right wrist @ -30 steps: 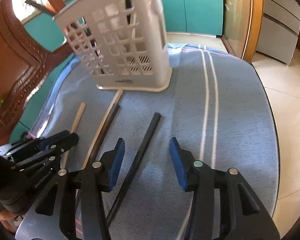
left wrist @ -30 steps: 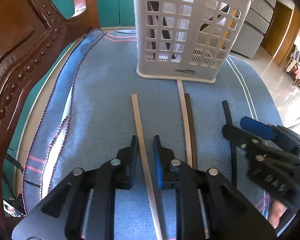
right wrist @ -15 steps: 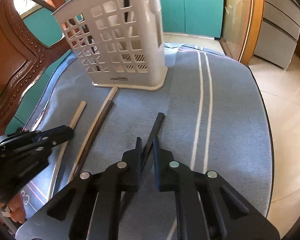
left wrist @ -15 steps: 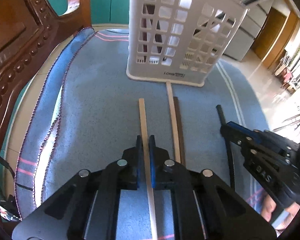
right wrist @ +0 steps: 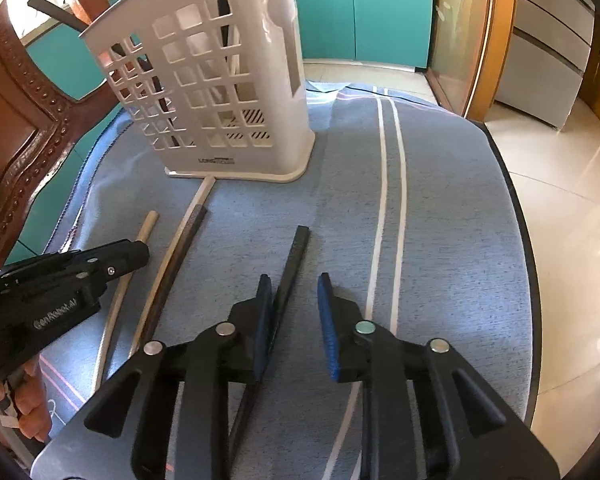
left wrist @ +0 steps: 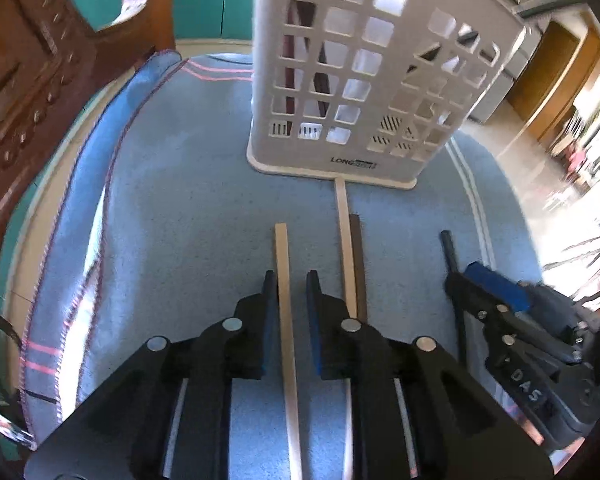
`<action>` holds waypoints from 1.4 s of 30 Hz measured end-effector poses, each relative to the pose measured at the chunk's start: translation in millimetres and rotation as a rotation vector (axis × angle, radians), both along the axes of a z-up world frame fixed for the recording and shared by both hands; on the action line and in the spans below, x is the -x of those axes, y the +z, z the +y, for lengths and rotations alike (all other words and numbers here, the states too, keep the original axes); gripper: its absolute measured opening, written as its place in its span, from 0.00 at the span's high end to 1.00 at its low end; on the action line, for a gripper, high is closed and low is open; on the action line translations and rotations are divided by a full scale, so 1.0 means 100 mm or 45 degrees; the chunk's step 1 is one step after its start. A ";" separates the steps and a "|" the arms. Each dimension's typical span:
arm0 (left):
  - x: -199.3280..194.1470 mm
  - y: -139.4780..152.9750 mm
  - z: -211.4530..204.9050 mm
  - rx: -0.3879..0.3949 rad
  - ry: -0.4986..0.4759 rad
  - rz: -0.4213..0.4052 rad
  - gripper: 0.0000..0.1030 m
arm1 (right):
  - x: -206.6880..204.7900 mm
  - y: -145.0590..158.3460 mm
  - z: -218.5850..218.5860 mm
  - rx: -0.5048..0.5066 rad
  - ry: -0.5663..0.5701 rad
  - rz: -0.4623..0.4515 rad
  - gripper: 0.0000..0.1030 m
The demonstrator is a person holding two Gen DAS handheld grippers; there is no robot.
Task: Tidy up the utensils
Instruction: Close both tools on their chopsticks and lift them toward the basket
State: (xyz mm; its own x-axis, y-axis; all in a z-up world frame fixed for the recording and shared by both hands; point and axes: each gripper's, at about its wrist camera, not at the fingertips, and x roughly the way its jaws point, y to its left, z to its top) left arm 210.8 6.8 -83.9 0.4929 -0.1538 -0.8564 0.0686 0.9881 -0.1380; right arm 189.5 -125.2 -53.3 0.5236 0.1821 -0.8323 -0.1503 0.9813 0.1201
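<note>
A white slotted utensil basket [left wrist: 360, 80] [right wrist: 220, 92] stands upright on the blue cloth. My left gripper [left wrist: 292, 280] straddles a light wooden chopstick [left wrist: 282, 264] lying on the cloth. Its jaws are opening, with a gap at the right pad. My right gripper [right wrist: 294, 284] straddles a black chopstick [right wrist: 296, 248]. Those jaws are opening too, and the stick lies beside the left pad. Between the two, a light stick [left wrist: 344, 232] and a dark brown stick [left wrist: 358, 260] lie side by side, the light one touching the basket's base. Each gripper appears in the other's view: right gripper [left wrist: 472, 276], left gripper [right wrist: 138, 254].
Dark sticks [left wrist: 296, 40] stand inside the basket. A carved wooden chair [left wrist: 20, 80] rises at the left edge of the table. The blue cloth [right wrist: 440, 220] with white stripes covers the rounded tabletop; tiled floor drops off to the right. A hand [right wrist: 28, 392] holds the left gripper.
Both grippers closed on their chopsticks half a second ago and now stand parted again. The left gripper has moved forward toward the basket; the sticks still lie on the cloth.
</note>
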 end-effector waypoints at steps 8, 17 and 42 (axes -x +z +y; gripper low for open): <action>-0.06 0.02 -0.19 -0.119 -0.010 -0.008 0.89 | -0.04 -0.03 0.14 0.091 0.016 -0.017 0.83; 0.19 0.22 -0.13 -0.118 -0.013 -0.139 0.93 | 0.06 0.18 0.06 -0.098 0.051 -0.094 0.94; 0.96 2.37 0.61 0.196 0.158 -0.844 0.93 | 0.28 2.87 -0.31 -0.375 0.004 -1.055 0.93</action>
State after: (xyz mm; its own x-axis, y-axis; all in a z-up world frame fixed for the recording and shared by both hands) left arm 115.0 67.7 153.0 0.9265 -0.1583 -0.3414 0.0749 0.9666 -0.2451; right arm 161.6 -156.6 233.8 0.9377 0.3317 -0.1037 -0.3037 0.9271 0.2196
